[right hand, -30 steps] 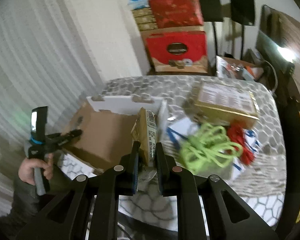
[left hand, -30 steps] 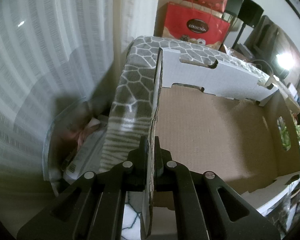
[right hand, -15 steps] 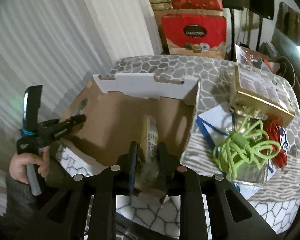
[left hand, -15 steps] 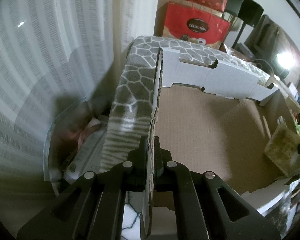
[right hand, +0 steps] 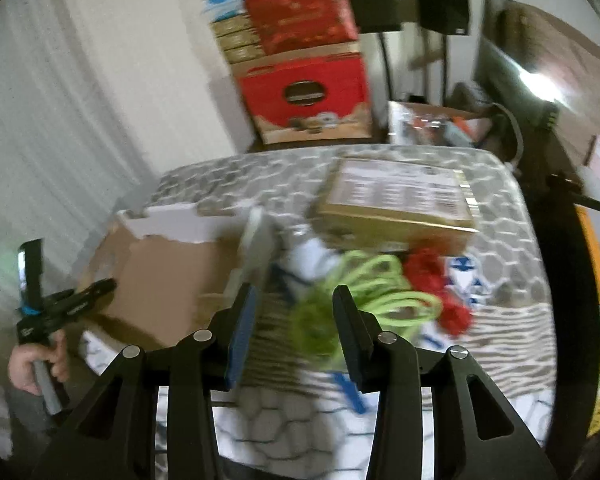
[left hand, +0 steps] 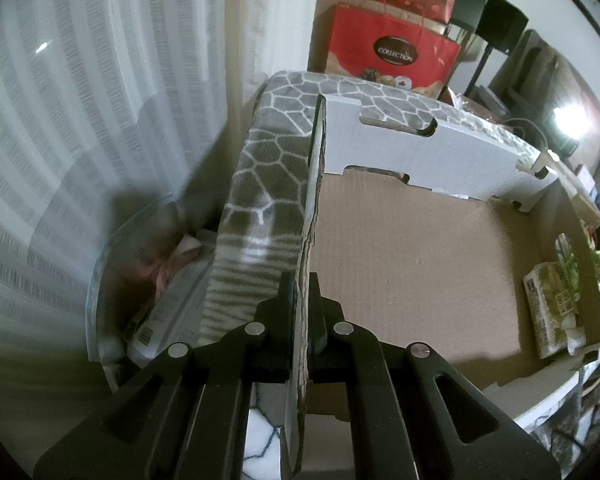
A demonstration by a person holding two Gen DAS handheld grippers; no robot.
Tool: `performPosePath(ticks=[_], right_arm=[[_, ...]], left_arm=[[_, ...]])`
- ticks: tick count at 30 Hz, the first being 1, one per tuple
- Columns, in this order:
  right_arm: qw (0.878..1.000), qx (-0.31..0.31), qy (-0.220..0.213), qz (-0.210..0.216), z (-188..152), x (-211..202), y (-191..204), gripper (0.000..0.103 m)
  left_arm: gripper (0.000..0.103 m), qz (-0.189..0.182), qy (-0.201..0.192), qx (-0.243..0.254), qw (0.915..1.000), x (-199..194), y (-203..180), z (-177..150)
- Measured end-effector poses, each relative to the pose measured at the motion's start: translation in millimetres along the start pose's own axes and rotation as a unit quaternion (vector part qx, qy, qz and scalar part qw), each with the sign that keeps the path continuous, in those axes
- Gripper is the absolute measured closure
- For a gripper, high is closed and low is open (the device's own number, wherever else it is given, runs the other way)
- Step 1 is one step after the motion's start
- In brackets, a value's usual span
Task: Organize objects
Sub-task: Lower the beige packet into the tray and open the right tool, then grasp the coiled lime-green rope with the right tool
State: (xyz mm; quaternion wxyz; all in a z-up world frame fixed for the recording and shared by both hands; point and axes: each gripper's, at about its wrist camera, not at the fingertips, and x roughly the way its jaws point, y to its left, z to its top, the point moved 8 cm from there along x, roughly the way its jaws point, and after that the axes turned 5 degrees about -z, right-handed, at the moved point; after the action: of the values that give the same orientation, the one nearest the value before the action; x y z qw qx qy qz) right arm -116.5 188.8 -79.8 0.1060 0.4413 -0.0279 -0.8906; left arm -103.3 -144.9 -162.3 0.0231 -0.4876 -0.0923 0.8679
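A shallow cardboard box (left hand: 412,264) lies on the table with the hexagon-pattern cloth (left hand: 268,184). My left gripper (left hand: 303,292) is shut on the box's left wall. A tan snack packet (left hand: 552,308) lies inside the box against its right wall. My right gripper (right hand: 296,300) is open and empty, above the table just right of the box (right hand: 160,276). A coil of green cord (right hand: 356,296), a red bundle (right hand: 440,288) and a gold flat box (right hand: 396,204) lie ahead of it. The right view is blurred.
Red gift boxes (right hand: 304,92) are stacked behind the table. A clear bin with papers (left hand: 160,300) sits on the floor left of the table, by the curtain (left hand: 80,120). Dark furniture (right hand: 560,160) stands on the right.
My right gripper carried the snack packet over the box, let it go inside, opened and drew back to the right. My left gripper has kept its hold on the box wall.
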Motion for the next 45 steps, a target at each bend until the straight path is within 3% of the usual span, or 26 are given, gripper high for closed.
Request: performPosePath(ticks=[4,8,12,15,18,21,24,27,30,45], right_arm=[[1.0,0.004,0.011,-0.029,-5.3,7.5,-20.5,0.062],[0.999,0.015,0.028,-0.037,-12.8,23.7,-29.4,0.051],[0.998,0.013,0.041,-0.046,-20.7,40.5,-31.2,0.05],[0.998,0.01,0.046,-0.038,-25.3,48.4,-28.9,0.048],[0.998,0.013,0.058,-0.029,-29.3,54.8,-26.3,0.036],[0.997,0.043,0.069,-0.006,-32.1,62.4,-27.1,0.036],[0.997,0.049,0.062,-0.008,-29.0,61.7,-28.2,0.057],[0.997,0.054,0.059,0.001,-27.7,59.6,-26.6,0.069],[0.998,0.052,0.043,0.006,-24.1,52.3,-24.5,0.086],[0.999,0.014,-0.024,0.042,9.2,-9.3,13.6,0.089]], left_arm=[[0.099,0.0,0.0,-0.001,1.0,0.2,-0.4,0.1],[0.099,0.003,0.001,0.0,1.0,1.4,-0.9,-0.6],[0.099,0.004,0.002,0.001,1.0,1.7,-1.2,-1.2],[0.099,0.003,0.003,0.0,1.0,1.9,-1.0,-1.3],[0.099,0.003,0.002,0.0,1.0,2.0,-1.2,-0.7],[0.099,0.004,0.003,0.0,1.0,2.4,-1.0,-1.0],[0.099,0.003,0.003,-0.001,1.0,2.3,-0.6,-1.5],[0.099,0.003,0.004,-0.001,1.0,2.3,-0.3,-2.4],[0.099,0.001,0.005,-0.003,1.0,2.7,0.0,-1.5],[0.099,0.001,0.006,-0.005,1.0,2.1,-0.9,-2.1]])
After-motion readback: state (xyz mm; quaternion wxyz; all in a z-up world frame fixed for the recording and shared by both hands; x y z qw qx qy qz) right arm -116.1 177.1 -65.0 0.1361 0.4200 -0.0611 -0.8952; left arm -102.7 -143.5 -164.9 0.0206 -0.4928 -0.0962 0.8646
